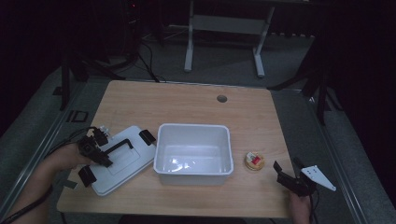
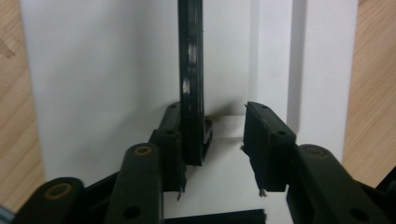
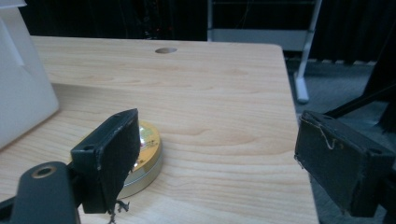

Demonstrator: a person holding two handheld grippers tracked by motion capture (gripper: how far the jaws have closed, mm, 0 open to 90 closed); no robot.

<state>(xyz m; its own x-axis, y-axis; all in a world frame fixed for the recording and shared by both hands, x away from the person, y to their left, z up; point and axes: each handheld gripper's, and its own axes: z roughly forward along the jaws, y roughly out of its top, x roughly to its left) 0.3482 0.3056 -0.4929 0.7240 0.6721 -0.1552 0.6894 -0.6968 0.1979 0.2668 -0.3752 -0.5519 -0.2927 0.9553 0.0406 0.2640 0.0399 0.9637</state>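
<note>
- Three things lie on the counter [image 1: 196, 100] in the high view: a white lid [image 1: 122, 158] flat at the left, an open white bin [image 1: 194, 148] in the middle, a small round tin [image 1: 254, 161] just right of the bin. The lid is already off and lying beside the bin, touching or nearly touching its left wall (I cannot tell which). The bin looks empty, so I'd judge the tin has not yet gone anywhere.
- High view again: the left tool [image 1: 95, 149] sits over the lid's black handle [image 1: 119, 145]; the right tool [image 1: 289, 177] hovers near the counter's front right corner, apart from the tin.
- Left gripper view: the handle [image 2: 190, 74] runs up between the jaws of the left tool [image 2: 219, 140]. It lies against one pad, while the other stands clear with a gap, so the tool is partly open with no squeeze on the handle. To me that reads as the lid set down and let go.
- Right gripper view: the right tool [image 3: 224, 154] gapes wide with nothing in it; the tin [image 3: 144, 158] sits on the wood just behind its left jaw, and the bin's wall [image 3: 21, 88] stands at the far left. Whatever is meant for the tin is, I'd say, yet to come.
</note>
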